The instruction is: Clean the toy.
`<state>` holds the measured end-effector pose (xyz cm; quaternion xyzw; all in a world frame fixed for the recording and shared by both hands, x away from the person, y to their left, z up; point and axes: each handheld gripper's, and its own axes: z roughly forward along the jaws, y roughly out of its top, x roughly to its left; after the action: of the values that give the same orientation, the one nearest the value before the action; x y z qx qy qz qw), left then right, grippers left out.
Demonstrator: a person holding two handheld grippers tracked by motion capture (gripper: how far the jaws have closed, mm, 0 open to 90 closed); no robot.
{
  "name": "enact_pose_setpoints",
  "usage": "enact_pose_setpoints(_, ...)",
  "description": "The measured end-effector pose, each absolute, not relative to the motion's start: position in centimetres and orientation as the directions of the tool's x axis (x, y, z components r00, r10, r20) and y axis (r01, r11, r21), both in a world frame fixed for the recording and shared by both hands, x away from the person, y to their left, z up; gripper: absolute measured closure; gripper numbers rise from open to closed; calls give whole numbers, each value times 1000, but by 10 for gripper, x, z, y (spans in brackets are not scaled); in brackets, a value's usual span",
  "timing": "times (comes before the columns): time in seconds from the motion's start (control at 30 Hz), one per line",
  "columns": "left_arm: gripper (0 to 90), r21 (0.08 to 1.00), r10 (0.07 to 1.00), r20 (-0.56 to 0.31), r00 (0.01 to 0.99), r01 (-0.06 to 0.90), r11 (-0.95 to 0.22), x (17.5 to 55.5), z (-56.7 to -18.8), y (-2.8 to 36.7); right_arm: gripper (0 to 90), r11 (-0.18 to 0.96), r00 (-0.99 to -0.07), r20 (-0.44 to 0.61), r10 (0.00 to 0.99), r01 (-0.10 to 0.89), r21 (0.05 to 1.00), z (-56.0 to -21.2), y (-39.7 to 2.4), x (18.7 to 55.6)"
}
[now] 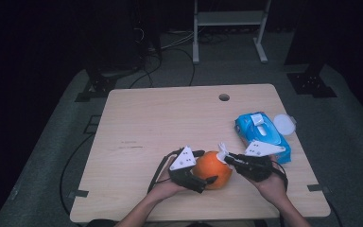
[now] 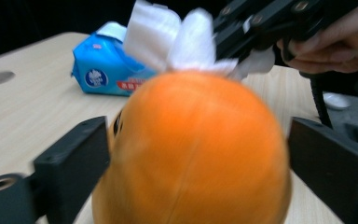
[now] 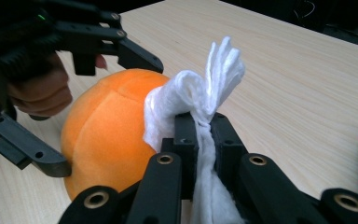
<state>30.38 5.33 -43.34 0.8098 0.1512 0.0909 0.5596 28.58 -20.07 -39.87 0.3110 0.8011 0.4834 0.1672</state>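
Observation:
A round orange ball (image 1: pixel 211 170) (image 2: pixel 191 149) (image 3: pixel 107 135) with a soft, velvety look rests on the wooden table (image 1: pixel 170 118) near its front edge. My left gripper (image 1: pixel 209 165) (image 2: pixel 198 140) (image 3: pixel 112 116) stands open around it, one jaw on each side, and the pads do not appear to press on it. My right gripper (image 1: pixel 227 160) (image 3: pixel 204 123) (image 2: pixel 233 37) is shut on a bunched white wipe (image 1: pixel 222 152) (image 2: pixel 168 37) (image 3: pixel 200 88). The wipe's loose end touches the top right of the ball.
A blue pack of wet wipes (image 1: pixel 262 135) (image 2: pixel 102 65) lies at the right of the table, with a round white lid (image 1: pixel 284 124) beside it near the right edge. A cable hole (image 1: pixel 224 97) sits at the far edge.

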Motion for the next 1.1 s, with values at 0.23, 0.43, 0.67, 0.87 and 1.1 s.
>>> enact_pose_setpoints(0.23,247,927,348,-14,937,142,-346,304,-434,54,822,329,-739,33,673,340,881,-397,-204,287)
enact_pose_setpoints(0.43,292,929,401,-16,916,162,-333,297,-412,55,829,318,-736,-14,677,275,907,-378,-198,275)
enact_pose_setpoints(0.67,289,896,456,28,889,180,-405,296,-418,48,828,369,-777,-49,628,242,897,-378,-184,267)
enact_pose_setpoints(0.87,260,896,447,29,894,175,-409,291,-423,42,826,406,-793,-82,604,217,888,-382,-167,261)
enact_pose_setpoints(1.1,229,910,455,-36,890,217,-352,301,-429,50,827,384,-733,-78,675,260,886,-389,-192,280)
